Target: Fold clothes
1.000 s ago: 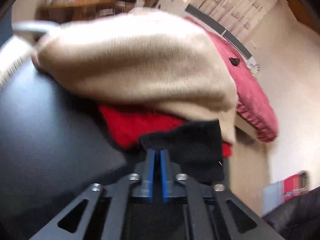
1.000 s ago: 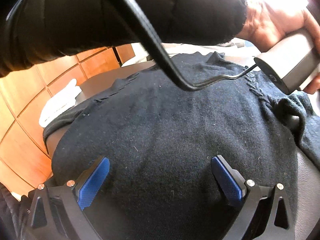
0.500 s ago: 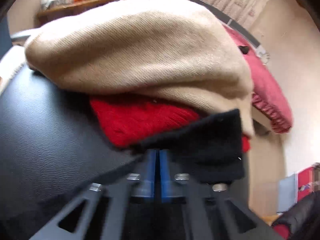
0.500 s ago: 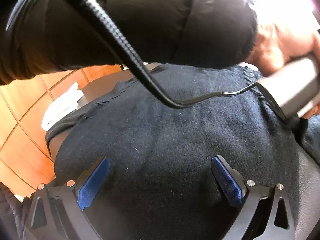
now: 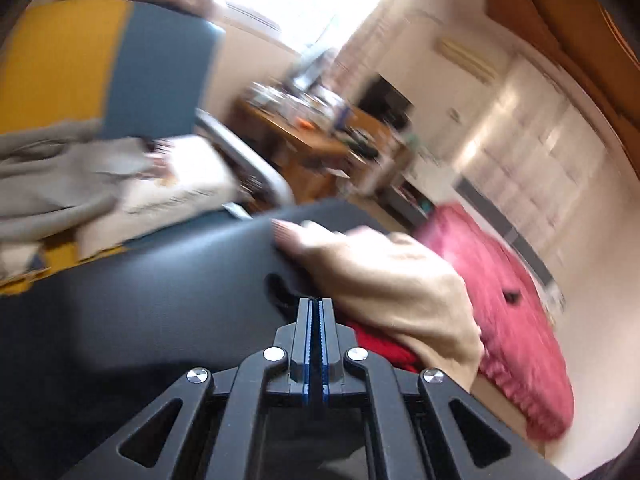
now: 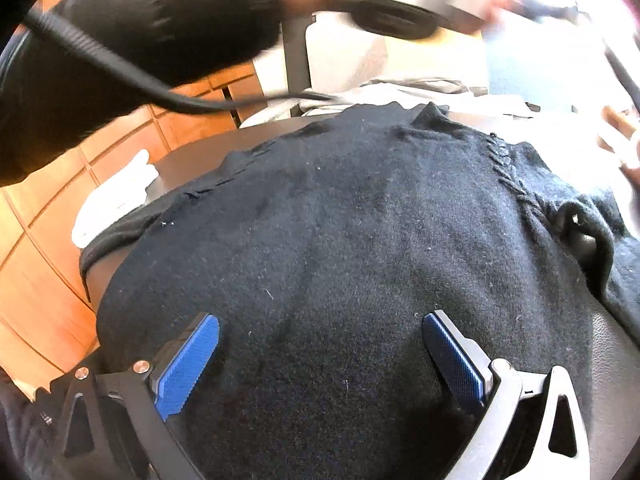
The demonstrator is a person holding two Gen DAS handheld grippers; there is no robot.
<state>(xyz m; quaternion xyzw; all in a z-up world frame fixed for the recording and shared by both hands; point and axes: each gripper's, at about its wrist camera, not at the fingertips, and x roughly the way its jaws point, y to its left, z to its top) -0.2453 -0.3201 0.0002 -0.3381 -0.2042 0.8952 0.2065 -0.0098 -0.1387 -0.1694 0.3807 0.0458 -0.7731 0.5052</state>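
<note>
A black sweater (image 6: 340, 240) lies spread flat on the dark table (image 6: 188, 160); one sleeve is bunched at its right side. My right gripper (image 6: 320, 344) is open just over the sweater's near hem, one blue pad on each side, holding nothing. In the left wrist view my left gripper (image 5: 316, 308) is shut, and no cloth shows between its pads. A small dark fold (image 5: 280, 292) lies just left of its tips. Beyond it a beige sweater (image 5: 400, 276) rests on a red garment (image 5: 380, 344).
A black-sleeved arm (image 6: 140, 20) and a cable (image 6: 120, 76) cross above the sweater. A white cloth (image 6: 116, 196) lies at the table's left edge. Grey clothes (image 5: 52, 184) sit on a yellow and blue chair (image 5: 80, 72). A pink cushion (image 5: 520, 300) lies right of the stack.
The left gripper has lifted and swung away from the stack; the black cloth it gripped is no longer between its pads. The arm and handle rose in the right view. The right gripper stayed still.
</note>
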